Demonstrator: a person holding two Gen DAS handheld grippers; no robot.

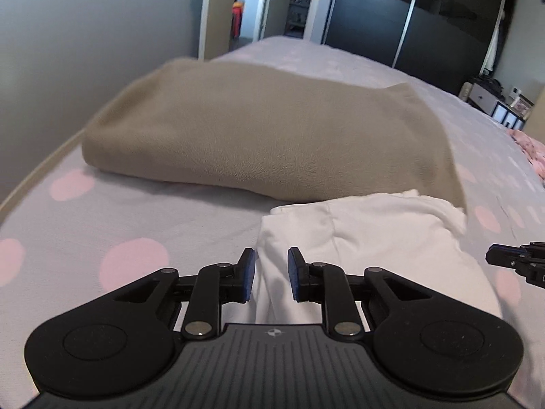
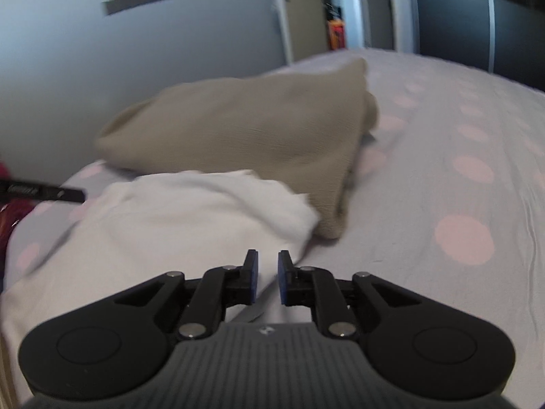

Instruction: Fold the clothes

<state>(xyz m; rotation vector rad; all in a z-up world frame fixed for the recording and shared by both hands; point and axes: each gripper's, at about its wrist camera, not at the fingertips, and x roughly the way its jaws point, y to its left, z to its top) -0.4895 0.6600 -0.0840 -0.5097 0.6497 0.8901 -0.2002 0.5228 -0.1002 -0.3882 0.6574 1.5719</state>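
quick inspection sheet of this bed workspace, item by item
surface: bed sheet, grey with pink dots, mostly smooth
job's things: white garment lying partly folded near both grippers; beige blanket folded behind it, its edge touching the garment
clutter: pink fabric at the bed's far right edge
grippers: left gripper slightly open over the garment's left edge, pads not pressing; right gripper slightly open, with garment cloth in the gap, not clamped
cables: nothing seen
surroundings: dark wardrobe, open doorway, grey wall
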